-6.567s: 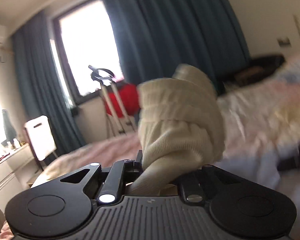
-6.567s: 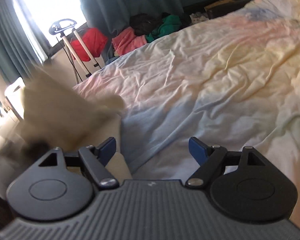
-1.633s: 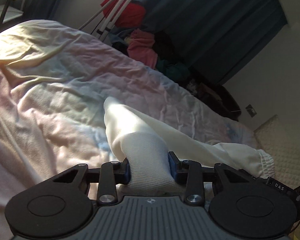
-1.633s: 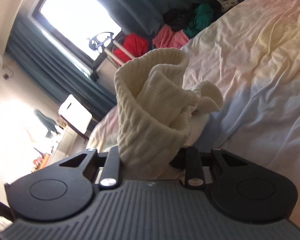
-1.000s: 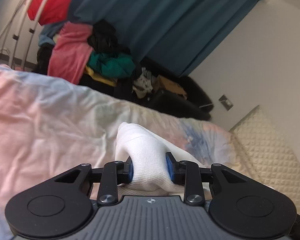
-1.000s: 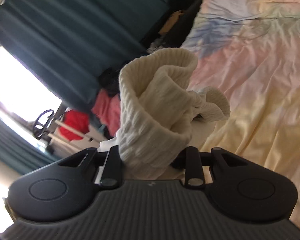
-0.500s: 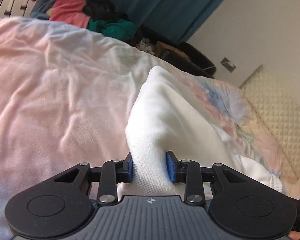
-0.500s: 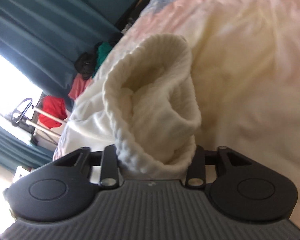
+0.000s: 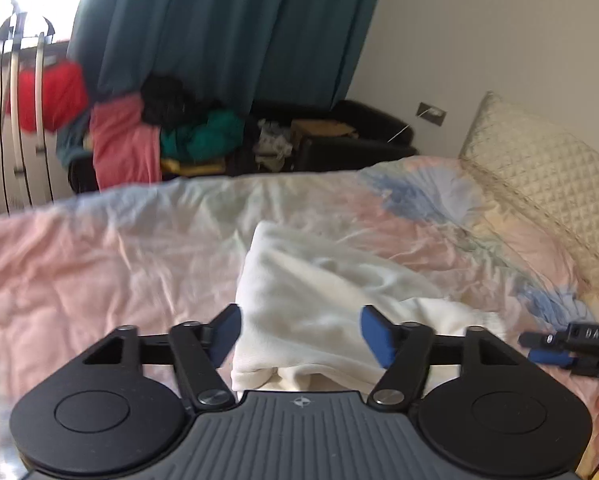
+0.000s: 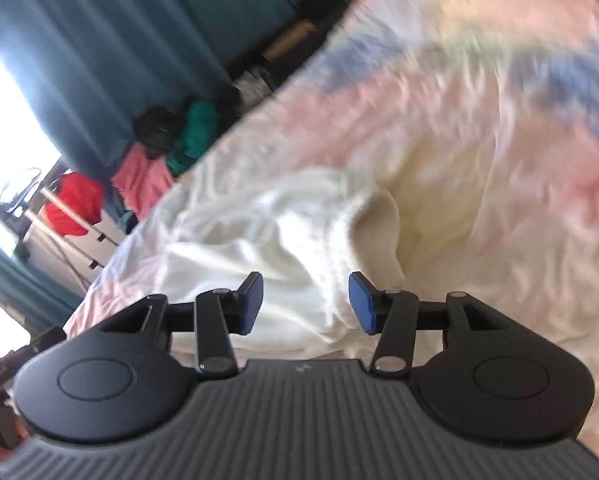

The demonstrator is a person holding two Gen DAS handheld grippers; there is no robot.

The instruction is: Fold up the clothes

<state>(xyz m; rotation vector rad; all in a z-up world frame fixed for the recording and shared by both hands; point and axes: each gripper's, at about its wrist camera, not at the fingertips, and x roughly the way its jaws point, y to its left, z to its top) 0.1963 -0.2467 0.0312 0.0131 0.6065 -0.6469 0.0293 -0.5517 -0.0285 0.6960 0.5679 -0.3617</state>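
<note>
A cream-white knit garment (image 9: 319, 292) lies in a loose heap on the pastel bedspread (image 9: 99, 264). My left gripper (image 9: 299, 334) is open, its blue pads either side of the garment's near edge without pinching it. In the right wrist view the same garment (image 10: 259, 232) lies on the bed, with a ribbed cuff at its right side. My right gripper (image 10: 305, 304) is open just above the cloth. The other gripper's tip (image 9: 571, 344) shows at the right edge of the left wrist view.
A quilted beige pillow (image 9: 539, 188) lies at the head of the bed on the right. Beyond the bed a pile of red, pink, green and black clothes (image 9: 147, 128) sits under teal curtains (image 9: 219, 28). A white stand (image 9: 19, 92) is by the window.
Both grippers have opened and let go of the garment, which now lies on the bed. Both cameras have swung; the right view is blurred by motion.
</note>
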